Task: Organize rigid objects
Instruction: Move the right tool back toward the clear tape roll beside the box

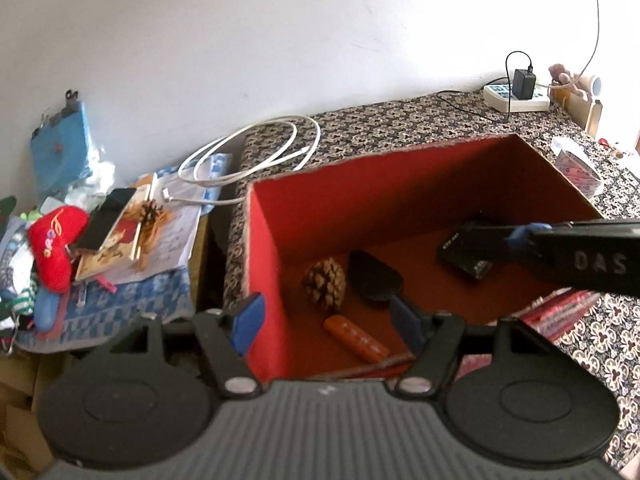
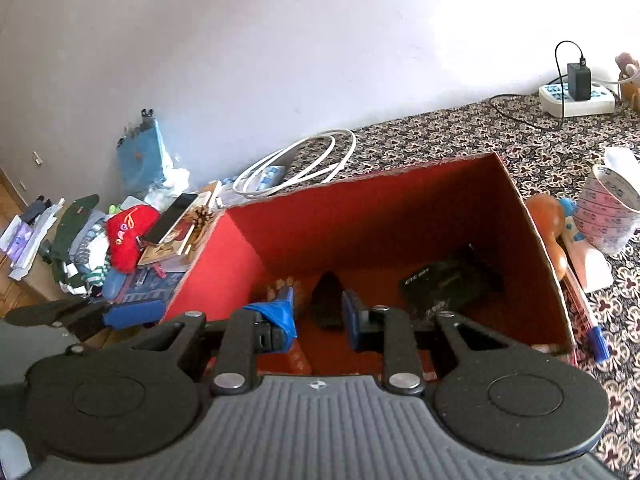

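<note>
Left tool [image 1: 326, 318] wide, right tool [image 2: 318, 314] narrow (empty), scaly pinecone [image 1: 324, 284] in red box [image 1: 264, 264].

The open red box [image 1: 312, 216] holds a pine cone [image 1: 325, 285], a dark oval object [image 1: 374, 278] beside it, an orange tube [image 1: 356, 339] lying flat nearer, and a black box [image 1: 466, 252] far right.

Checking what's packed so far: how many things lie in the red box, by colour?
Inside the red box:
Black: 2, flat black box and dark oval object
Brown: 1, pine cone
Orange: 1, orange tube
Total: 4
</note>
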